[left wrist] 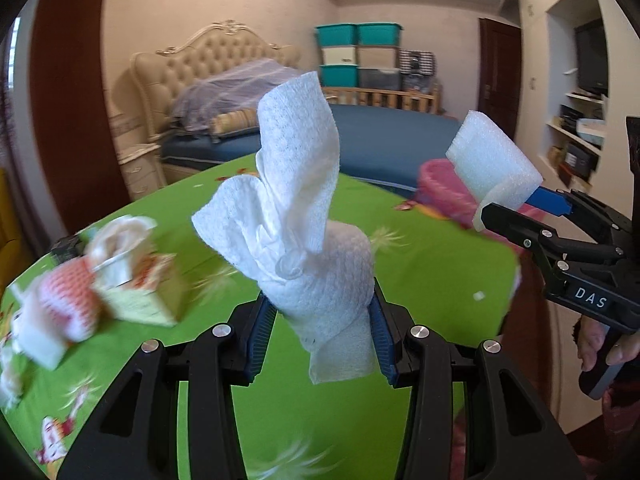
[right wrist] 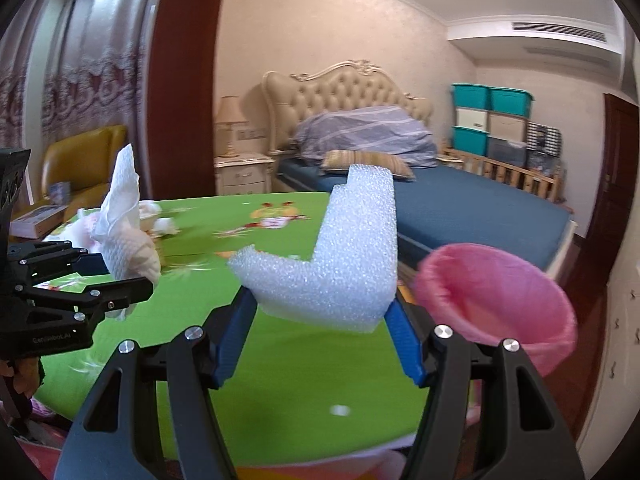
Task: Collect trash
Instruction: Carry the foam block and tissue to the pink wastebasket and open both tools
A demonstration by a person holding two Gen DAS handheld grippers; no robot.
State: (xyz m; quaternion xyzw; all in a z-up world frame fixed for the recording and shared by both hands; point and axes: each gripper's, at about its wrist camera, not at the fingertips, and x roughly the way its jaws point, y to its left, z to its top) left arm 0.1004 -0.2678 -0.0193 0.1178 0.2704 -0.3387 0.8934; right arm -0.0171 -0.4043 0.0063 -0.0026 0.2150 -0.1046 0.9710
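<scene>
While both loads ride above the green surface (left wrist: 320, 420), the left gripper (left wrist: 322, 320) fingers clamp a soft, weightless paper towel (left wrist: 296, 200) low at its bunched waist; the right gripper (right wrist: 320, 332) fingers pinch a springy foam piece (right wrist: 340, 264), the pink-lined bin (right wrist: 504, 296) just right beyond.

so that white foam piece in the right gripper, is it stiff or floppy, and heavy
The foam piece probably bends easily: it curves into an L between the right gripper's pads without cracking. It likely springs back, since it stands up on its own. Its bubbly, airy texture suggests it is very light.
</scene>
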